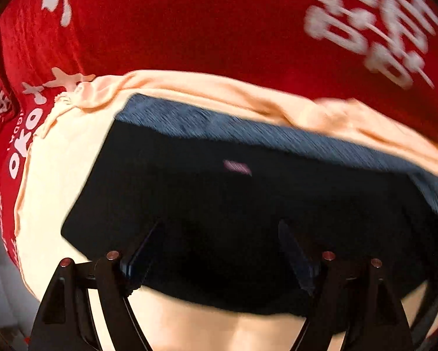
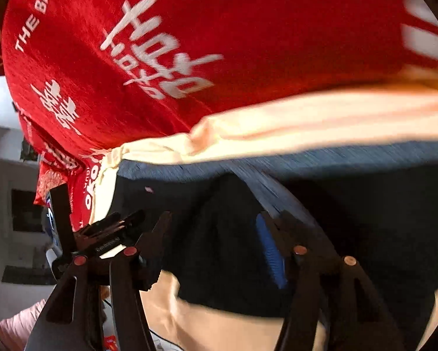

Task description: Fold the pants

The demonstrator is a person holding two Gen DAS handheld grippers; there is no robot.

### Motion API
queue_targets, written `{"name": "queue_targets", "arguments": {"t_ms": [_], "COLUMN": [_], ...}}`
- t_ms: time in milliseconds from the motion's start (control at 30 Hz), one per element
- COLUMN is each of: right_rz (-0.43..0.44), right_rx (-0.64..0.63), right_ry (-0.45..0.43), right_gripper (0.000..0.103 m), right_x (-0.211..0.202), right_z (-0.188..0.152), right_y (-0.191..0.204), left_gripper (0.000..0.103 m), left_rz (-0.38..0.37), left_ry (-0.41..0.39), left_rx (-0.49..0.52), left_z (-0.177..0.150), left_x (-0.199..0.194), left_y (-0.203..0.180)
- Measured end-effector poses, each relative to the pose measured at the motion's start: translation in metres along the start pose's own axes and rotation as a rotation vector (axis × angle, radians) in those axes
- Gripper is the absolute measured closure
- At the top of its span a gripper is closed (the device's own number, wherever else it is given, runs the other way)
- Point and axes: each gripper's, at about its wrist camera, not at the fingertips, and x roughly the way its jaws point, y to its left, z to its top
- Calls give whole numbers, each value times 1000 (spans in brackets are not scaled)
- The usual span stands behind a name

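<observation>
The dark pants (image 1: 248,193) lie folded into a flat block on a peach cloth (image 1: 58,175), with a grey-blue band along their far edge. My left gripper (image 1: 220,229) points down over the near part of the block, jaws wide apart, no fabric pinched between them. In the right wrist view the same pants (image 2: 365,219) fill the right half, and a raised fold runs diagonally toward the right finger. My right gripper (image 2: 216,219) hovers over them, open, its blue pad (image 2: 270,251) bare.
A red cloth with white lettering (image 1: 189,23) covers the surface beyond the peach cloth (image 2: 277,120). The black body of the other hand-held tool (image 2: 107,231) shows at the left in the right wrist view. White furniture and floor lie past the left edge (image 2: 2,175).
</observation>
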Motion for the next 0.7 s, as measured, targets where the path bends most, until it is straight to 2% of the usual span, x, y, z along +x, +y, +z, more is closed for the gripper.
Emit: {"name": "queue_targets", "arguments": {"t_ms": [100, 200, 333, 400, 533, 700], "right_rz": [-45, -36, -132, -162, -210, -218], "right_rx": [74, 148, 216, 307, 416, 576], "right_ry": [-30, -86, -127, -144, -165, -186], "right_gripper": [41, 40, 39, 39, 39, 39], "right_x": [-32, -69, -102, -116, -130, -132], "right_z": [-34, -70, -118, -154, -214, -290], "right_y": [-30, -55, -72, -91, -115, -143], "left_gripper": [22, 22, 22, 22, 22, 22], "left_rz": [-14, -42, -99, -134, -185, -287], "left_ry": [9, 21, 15, -3, -16, -9], "left_rx": [80, 155, 230, 267, 335, 446], "left_z": [-21, -42, -60, -68, -84, -112], "left_x": [-11, -22, -35, -42, -52, -73], "left_y": [-23, -51, -76, -90, -118, -165]}}
